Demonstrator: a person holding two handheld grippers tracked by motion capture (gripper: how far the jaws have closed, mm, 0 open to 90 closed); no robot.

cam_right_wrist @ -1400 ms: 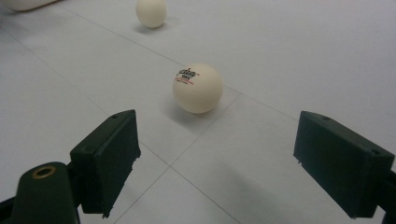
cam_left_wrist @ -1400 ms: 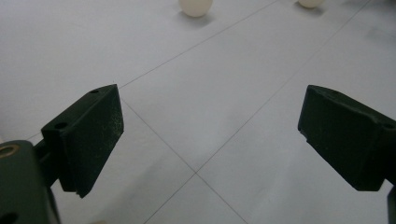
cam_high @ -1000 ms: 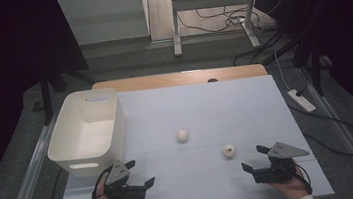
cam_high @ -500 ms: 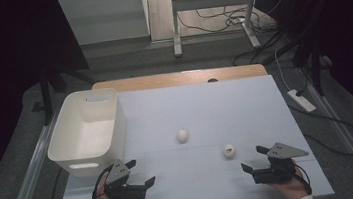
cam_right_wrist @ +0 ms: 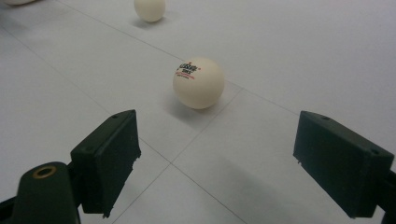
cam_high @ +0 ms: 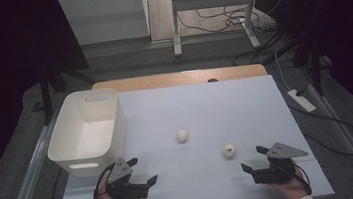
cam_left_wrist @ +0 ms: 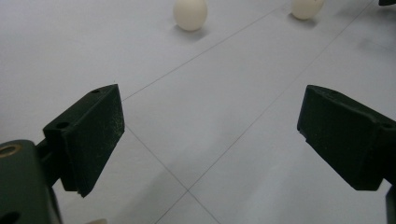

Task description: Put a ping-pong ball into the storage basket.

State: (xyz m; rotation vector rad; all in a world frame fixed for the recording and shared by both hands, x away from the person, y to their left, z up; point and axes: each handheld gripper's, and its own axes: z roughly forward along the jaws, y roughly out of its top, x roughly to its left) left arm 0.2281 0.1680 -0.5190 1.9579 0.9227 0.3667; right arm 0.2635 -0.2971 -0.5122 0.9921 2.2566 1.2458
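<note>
Since both the left gripper and right gripper gape empty, a clumsy jaw could nudge the printed white plastic ball, which would likely roll off the white table

This looks like a lab or test room. A white-covered table stands at the centre on a grey floor. Loose cables and a power strip lie toward the upper right.
</note>
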